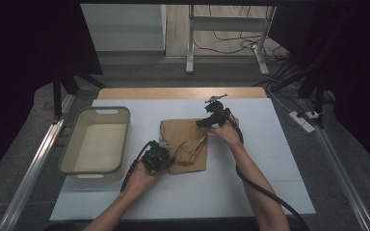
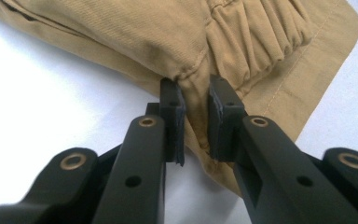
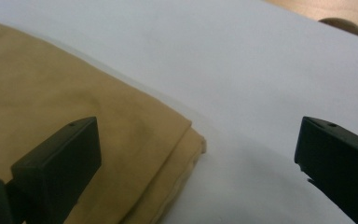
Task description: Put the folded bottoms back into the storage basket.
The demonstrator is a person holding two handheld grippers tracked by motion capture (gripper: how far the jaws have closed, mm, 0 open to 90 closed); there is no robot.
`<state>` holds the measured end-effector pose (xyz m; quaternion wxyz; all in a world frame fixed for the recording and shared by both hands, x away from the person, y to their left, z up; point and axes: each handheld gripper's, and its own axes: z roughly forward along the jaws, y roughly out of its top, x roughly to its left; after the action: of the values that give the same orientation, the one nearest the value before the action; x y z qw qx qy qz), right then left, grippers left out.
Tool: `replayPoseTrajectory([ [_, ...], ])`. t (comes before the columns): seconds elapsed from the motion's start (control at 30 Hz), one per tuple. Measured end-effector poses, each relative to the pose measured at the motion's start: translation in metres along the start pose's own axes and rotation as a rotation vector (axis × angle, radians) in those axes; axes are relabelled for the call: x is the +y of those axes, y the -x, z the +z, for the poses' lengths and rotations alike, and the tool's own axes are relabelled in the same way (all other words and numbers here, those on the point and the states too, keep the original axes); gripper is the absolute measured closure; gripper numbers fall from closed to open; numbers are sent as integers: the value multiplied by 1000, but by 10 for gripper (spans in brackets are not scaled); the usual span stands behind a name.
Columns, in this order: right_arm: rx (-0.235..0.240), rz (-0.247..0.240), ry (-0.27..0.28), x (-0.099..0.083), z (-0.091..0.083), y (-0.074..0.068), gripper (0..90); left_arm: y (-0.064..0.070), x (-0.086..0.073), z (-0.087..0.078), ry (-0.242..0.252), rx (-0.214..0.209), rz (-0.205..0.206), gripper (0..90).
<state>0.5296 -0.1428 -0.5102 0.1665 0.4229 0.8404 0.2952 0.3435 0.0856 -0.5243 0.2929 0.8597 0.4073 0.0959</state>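
Note:
A folded tan garment (image 1: 188, 151) with a gathered elastic band lies in the middle of the white sheet (image 1: 270, 163). My left gripper (image 1: 165, 148) is at the garment's near-left edge. In the left gripper view its jaws (image 2: 196, 93) pinch a fold of the tan cloth (image 2: 144, 32) just beside the elastic band. My right gripper (image 1: 202, 124) hovers at the far-right corner of the garment. In the right gripper view it (image 3: 196, 135) stands wide open, with one jaw over the tan cloth (image 3: 51, 93), the other over the sheet, and the folded corner between them.
A beige bin with a grey-green rim (image 1: 68, 151) stands at the left on the sheet, nothing inside that I can see. A wooden table edge (image 1: 183, 92) runs along the back. A power strip (image 1: 302, 121) lies on the floor at the right.

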Motion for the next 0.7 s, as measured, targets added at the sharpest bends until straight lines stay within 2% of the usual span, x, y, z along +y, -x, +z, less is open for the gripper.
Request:
replayPoseTrajectory([
  [0.2, 25, 3, -22, -7, 7, 5, 63, 0, 0, 0, -2, 1, 3, 773],
  [0.27, 50, 4, -36, -9, 9, 5, 76, 0, 0, 0, -2, 1, 3, 773],
  [0.33, 48, 0, -33, -10, 9, 4, 84, 0, 0, 0, -2, 1, 4, 773],
  [0.4, 59, -10, -33, -9, 8, 3, 134, 0, 0, 0, 0, 0, 5, 772],
  [0.5, 81, -27, -34, -9, 5, 1, 250, 0, -1, 0, 4, -2, 8, 773],
  [0.6, 132, -57, -42, -6, 2, -2, 473, -1, -3, 0, 19, -9, 8, 773],
  [0.7, 178, -61, -61, -4, 1, -6, 672, -3, -3, 0, 24, -17, 8, 773],
])
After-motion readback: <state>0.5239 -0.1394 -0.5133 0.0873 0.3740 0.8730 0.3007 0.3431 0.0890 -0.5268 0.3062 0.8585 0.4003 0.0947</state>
